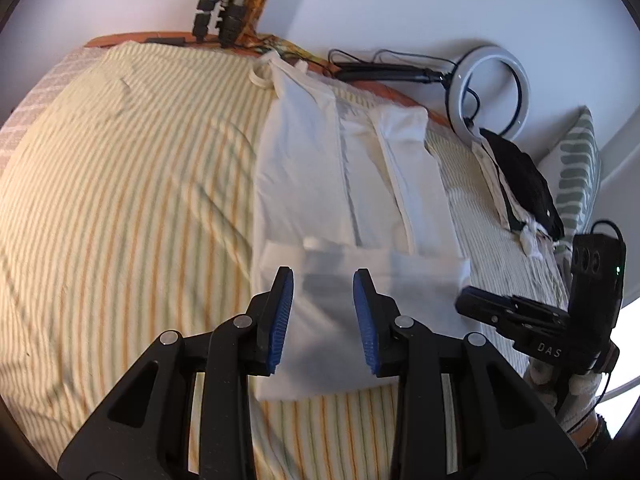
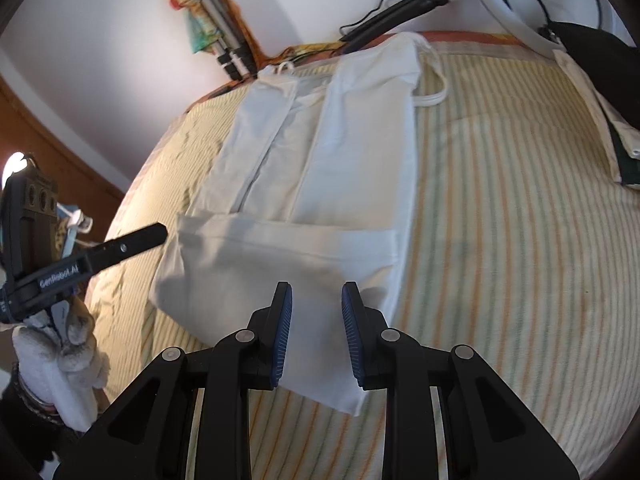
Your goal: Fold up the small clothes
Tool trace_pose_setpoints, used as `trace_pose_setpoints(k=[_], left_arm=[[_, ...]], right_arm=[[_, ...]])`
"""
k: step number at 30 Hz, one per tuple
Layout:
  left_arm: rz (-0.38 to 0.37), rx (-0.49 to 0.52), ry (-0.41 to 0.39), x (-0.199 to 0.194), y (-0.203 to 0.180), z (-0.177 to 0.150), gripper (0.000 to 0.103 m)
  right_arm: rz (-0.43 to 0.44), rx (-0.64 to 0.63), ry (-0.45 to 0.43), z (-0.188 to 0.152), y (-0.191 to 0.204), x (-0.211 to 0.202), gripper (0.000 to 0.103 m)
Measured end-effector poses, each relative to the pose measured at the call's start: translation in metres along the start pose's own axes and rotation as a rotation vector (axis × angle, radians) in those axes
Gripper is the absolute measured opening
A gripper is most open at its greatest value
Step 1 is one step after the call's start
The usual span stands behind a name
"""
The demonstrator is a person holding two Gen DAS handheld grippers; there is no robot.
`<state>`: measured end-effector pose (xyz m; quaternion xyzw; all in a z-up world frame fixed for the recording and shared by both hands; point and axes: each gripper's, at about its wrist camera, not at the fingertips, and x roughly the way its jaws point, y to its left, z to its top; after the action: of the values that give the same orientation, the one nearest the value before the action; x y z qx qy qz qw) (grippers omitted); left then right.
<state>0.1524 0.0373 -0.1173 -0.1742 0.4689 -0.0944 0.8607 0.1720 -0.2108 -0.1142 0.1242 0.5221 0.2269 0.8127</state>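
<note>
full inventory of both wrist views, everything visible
white garment: 1, white, on the bed, sides folded in, near end folded over, below both grippers
bedspread: 1, yellow-green striped, covers the bed
dark and cream clothes: 1 pile, black and cream, far right part of the bed
ring light: 1, white on a black arm, against the wall beyond the bed
tripod legs: 1 set, black and silver, in the wall corner
patterned cushion: 1, green and white, right of the pile
left gripper: black, blue pads, jaws open, above the garment's near fold
right gripper: same, jaws open
</note>
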Motion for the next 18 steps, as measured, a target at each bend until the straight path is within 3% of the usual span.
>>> trace_pose_setpoints(k=[8, 10, 13, 16, 18], left_arm=[[0.000, -0.026, -0.002, 0.007, 0.025, 0.034, 0.031], [0.001, -0.020, -0.001, 0.013, 0.029, 0.043, 0.031], [-0.014, -0.026, 0.015, 0.026, 0.035, 0.059, 0.031], [-0.041, -0.024, 0.034, 0.041, 0.039, 0.077, 0.033], [-0.051, -0.024, 0.037, 0.051, 0.041, 0.090, 0.040]], right_arm=[[0.021, 0.000, -0.009, 0.012, -0.009, -0.005, 0.026], [0.021, -0.005, -0.006, 0.021, -0.011, -0.003, 0.027], [0.020, -0.027, -0.019, 0.038, -0.014, 0.001, 0.036], [0.009, -0.059, -0.039, 0.058, -0.018, 0.003, 0.037], [0.011, -0.061, -0.047, 0.075, -0.024, 0.008, 0.037]])
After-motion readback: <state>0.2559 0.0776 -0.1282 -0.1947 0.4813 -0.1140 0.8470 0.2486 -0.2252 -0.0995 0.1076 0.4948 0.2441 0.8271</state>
